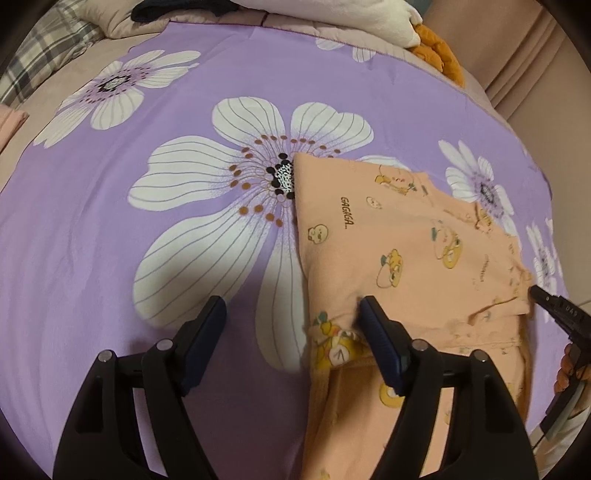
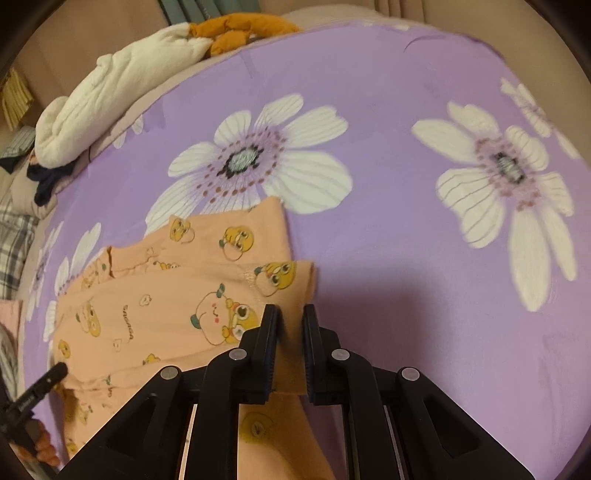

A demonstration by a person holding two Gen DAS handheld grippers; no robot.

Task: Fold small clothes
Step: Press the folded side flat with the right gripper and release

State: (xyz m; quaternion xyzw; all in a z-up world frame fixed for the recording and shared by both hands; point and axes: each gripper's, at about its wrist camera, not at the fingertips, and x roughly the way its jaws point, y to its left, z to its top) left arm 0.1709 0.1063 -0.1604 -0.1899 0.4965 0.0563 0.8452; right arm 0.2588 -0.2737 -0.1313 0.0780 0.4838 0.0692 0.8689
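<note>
A small peach garment (image 1: 413,236) printed with yellow cartoon ducks lies partly folded on the purple flowered bedsheet (image 1: 110,229). My left gripper (image 1: 291,310) is open, with its right finger resting on the garment's near left edge and its left finger over bare sheet. In the right wrist view the garment (image 2: 177,295) lies at lower left. My right gripper (image 2: 290,321) is shut on a fold of its right edge, with peach cloth between the fingers. The right gripper's tip also shows in the left wrist view (image 1: 554,306). The left gripper's tip shows in the right wrist view (image 2: 48,376).
A white cushion (image 2: 110,92) and an orange cloth (image 2: 236,33) lie at the bed's far edge. A dark garment (image 2: 48,181) and plaid fabric (image 1: 48,48) sit at the far left. A pink padded wall (image 1: 535,55) bounds the right side.
</note>
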